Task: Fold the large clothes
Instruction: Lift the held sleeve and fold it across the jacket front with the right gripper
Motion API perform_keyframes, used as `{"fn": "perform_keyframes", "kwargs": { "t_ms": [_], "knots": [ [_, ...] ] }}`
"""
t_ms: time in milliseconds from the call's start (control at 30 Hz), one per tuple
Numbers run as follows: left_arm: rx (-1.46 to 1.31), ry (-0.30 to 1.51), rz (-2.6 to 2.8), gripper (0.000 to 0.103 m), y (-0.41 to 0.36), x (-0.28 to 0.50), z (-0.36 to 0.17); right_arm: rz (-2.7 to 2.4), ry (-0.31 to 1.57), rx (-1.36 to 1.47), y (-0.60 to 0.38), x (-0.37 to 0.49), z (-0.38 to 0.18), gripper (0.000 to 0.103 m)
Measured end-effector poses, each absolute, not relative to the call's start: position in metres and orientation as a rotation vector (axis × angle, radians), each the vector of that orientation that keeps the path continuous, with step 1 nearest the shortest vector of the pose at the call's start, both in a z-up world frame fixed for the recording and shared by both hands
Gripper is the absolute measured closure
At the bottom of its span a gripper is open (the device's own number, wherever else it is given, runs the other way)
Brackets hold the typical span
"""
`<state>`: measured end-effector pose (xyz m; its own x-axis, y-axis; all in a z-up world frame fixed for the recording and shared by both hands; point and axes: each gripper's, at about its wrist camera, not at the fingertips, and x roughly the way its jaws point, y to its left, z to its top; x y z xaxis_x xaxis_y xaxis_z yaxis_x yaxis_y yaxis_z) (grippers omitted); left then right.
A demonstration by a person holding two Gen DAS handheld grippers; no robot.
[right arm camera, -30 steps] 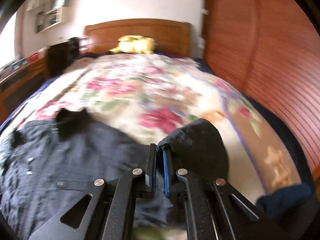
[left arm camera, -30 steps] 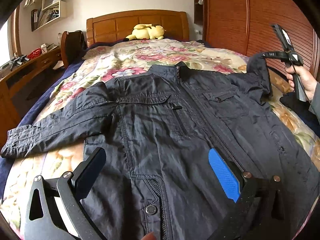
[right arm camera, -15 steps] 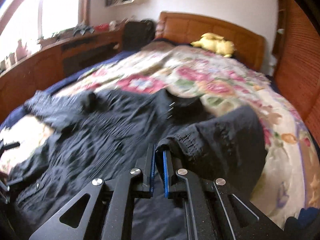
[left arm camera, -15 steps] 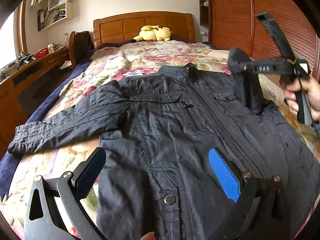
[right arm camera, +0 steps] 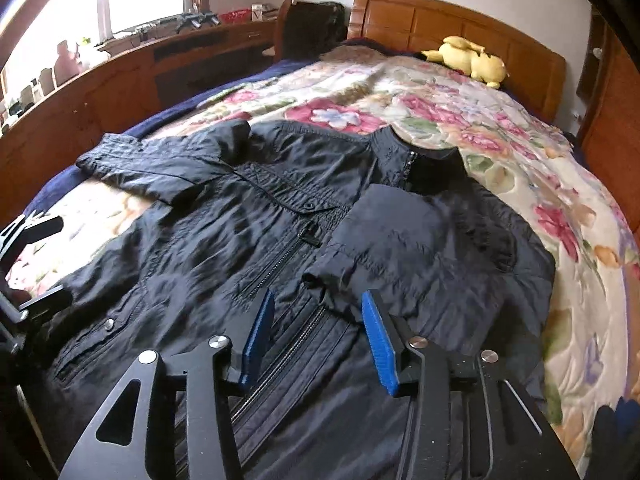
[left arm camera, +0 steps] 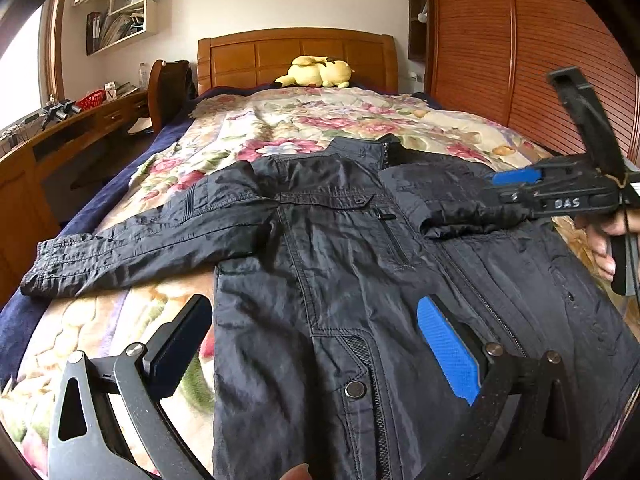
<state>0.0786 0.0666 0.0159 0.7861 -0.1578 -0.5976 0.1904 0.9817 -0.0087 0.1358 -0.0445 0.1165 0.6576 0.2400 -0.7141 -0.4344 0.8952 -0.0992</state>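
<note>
A dark navy jacket (left arm camera: 340, 280) lies front-up on the flowered bedspread, collar toward the headboard; it also shows in the right wrist view (right arm camera: 240, 240). Its left sleeve (left arm camera: 132, 248) stretches out flat to the left. Its right sleeve (right arm camera: 400, 240) lies folded across the chest, cuff (right arm camera: 332, 280) just ahead of my right gripper (right arm camera: 318, 320), which is open and empty. In the left wrist view the right gripper (left arm camera: 516, 184) hovers over the folded sleeve (left arm camera: 452, 212). My left gripper (left arm camera: 316, 332) is open and empty above the jacket's lower front.
The bed has a wooden headboard (left arm camera: 296, 52) with a yellow plush toy (left arm camera: 316, 72) in front of it. A wooden desk (left arm camera: 48, 152) and chair (left arm camera: 168, 88) stand to the left. A wooden wardrobe (left arm camera: 520, 48) runs along the right side.
My right gripper carried the right sleeve up and across onto the jacket's chest, then opened and let it go. The left gripper stayed open over the hem.
</note>
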Motion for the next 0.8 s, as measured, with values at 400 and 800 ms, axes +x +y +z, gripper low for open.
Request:
{"fn": "perform_keyframes", "kwargs": {
  "t_ms": [400,800],
  "knots": [
    [0.052,0.636,-0.193,0.000,0.063,0.076,0.019,0.160,0.817,-0.196,-0.123,0.186,0.086,0.040],
    [0.051,0.633,-0.190,0.000,0.063,0.074,0.020,0.190,0.903,-0.044,-0.131,0.235,0.045,0.069]
  ]
}}
